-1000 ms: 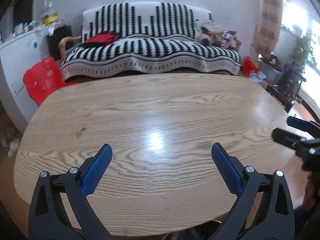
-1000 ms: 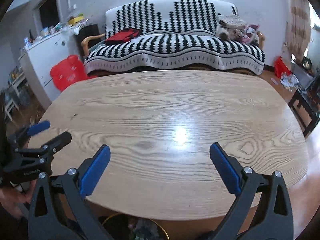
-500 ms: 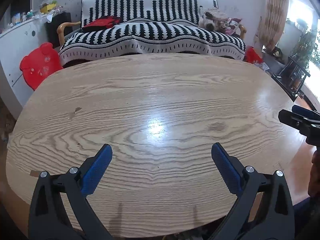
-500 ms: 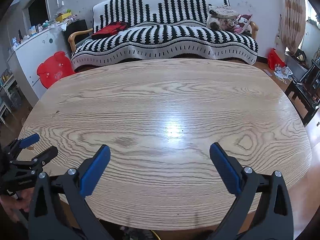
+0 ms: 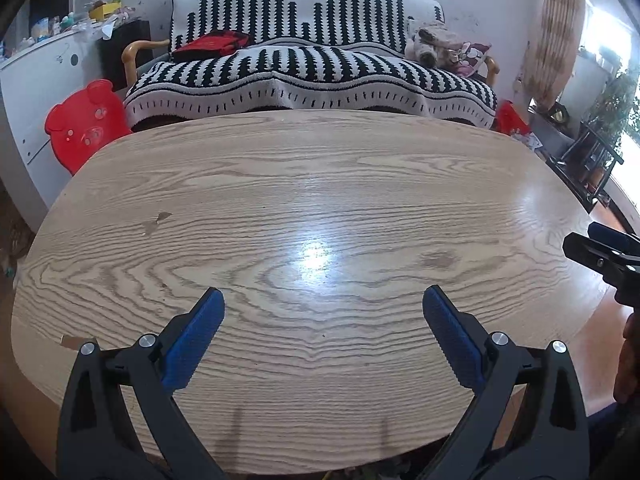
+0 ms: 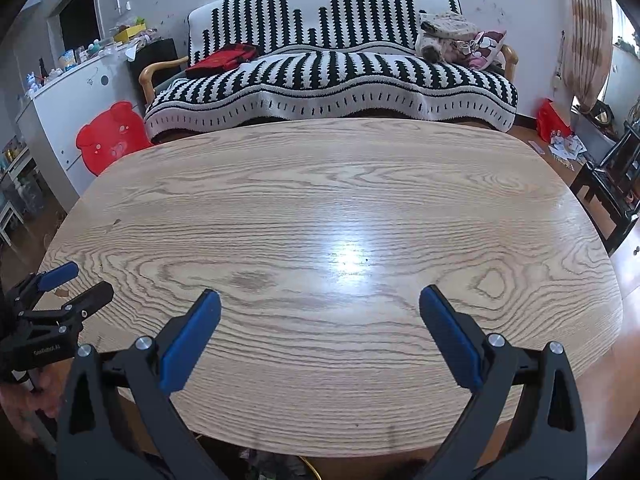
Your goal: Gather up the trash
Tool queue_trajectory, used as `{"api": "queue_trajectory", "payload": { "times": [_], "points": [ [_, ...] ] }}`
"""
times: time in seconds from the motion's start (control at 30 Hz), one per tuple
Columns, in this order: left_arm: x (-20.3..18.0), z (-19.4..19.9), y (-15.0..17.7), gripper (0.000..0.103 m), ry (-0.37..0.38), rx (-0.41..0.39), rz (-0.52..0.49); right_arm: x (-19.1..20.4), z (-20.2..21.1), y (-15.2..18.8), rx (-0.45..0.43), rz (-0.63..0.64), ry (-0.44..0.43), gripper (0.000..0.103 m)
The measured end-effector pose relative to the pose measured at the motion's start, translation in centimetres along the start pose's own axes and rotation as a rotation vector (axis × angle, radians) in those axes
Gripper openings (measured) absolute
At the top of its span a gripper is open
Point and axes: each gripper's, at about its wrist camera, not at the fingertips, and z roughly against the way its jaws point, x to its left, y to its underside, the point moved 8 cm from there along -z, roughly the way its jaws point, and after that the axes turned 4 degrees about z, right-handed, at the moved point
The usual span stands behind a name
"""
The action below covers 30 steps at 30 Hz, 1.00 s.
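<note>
I see no trash on the bare oval wooden table (image 5: 304,184), which also fills the right wrist view (image 6: 320,200). My left gripper (image 5: 323,308) is open and empty above the table's near edge; it also shows at the left edge of the right wrist view (image 6: 76,284). My right gripper (image 6: 320,306) is open and empty above the near edge; it also shows at the right edge of the left wrist view (image 5: 588,240). A small brown scrap (image 5: 74,342) lies at the table's near left edge.
A sofa with a black-and-white striped cover (image 5: 312,72) stands behind the table. A red bear-shaped stool (image 5: 82,126) and a white cabinet (image 5: 36,92) are at the left. Dark furniture (image 6: 616,184) and a red bag (image 6: 550,118) are at the right.
Both grippers have risen and tilted so the views look further down onto the tabletop. Both stay open and empty.
</note>
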Motion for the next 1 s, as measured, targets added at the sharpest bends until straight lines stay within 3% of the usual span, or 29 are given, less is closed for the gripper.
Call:
{"api": "queue_trajectory", "payload": {
  "times": [1.0],
  "points": [
    [0.0, -0.21, 0.26, 0.096, 0.001, 0.002, 0.004, 0.14, 0.06, -0.06, 0.0, 0.001, 0.003, 0.096]
  ]
}}
